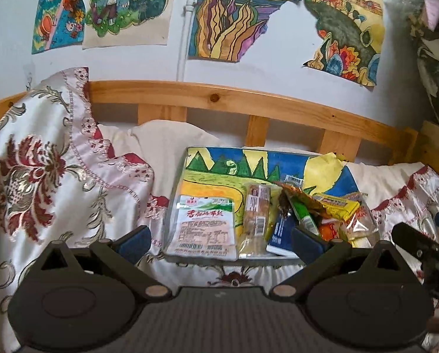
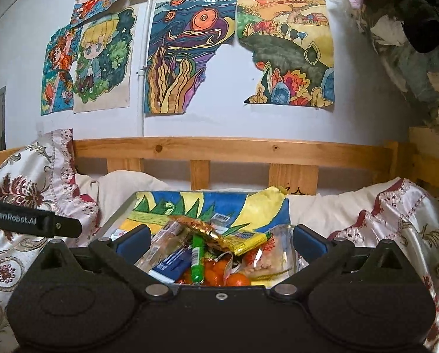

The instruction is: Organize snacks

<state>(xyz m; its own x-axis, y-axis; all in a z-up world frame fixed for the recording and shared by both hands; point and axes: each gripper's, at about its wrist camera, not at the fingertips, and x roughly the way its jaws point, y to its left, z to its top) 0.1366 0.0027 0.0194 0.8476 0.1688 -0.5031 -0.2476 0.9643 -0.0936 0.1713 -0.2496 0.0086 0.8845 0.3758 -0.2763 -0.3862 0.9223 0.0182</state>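
So both grippers are hovering over the bed right now, and neither has anything in it. The left gripper has its fingers spread wide, nothing between the pads. Same story with the right gripper: fingers as wide apart as they go, just framing the snack pile without touching it.

The snacks are all sitting on a tray lined with a colourful drawing, which rests on the bed's floral cover, up near the wooden bed rail. On the left side of the tray there's a flat white packet with red writing, lying face up. Just beside it is a long clear-wrapped pastry. To the right of that it gets messy: a blue and white box, a green stick pack, a crinkly gold wrapper, a yellow bar and a clear bag all heaped together and overlapping, with some orange round things underneath — can't tell exactly what they are.

Behind it all, kids' drawings are stuck on the wall. The left gripper's black body pokes into the right wrist view at the left edge.
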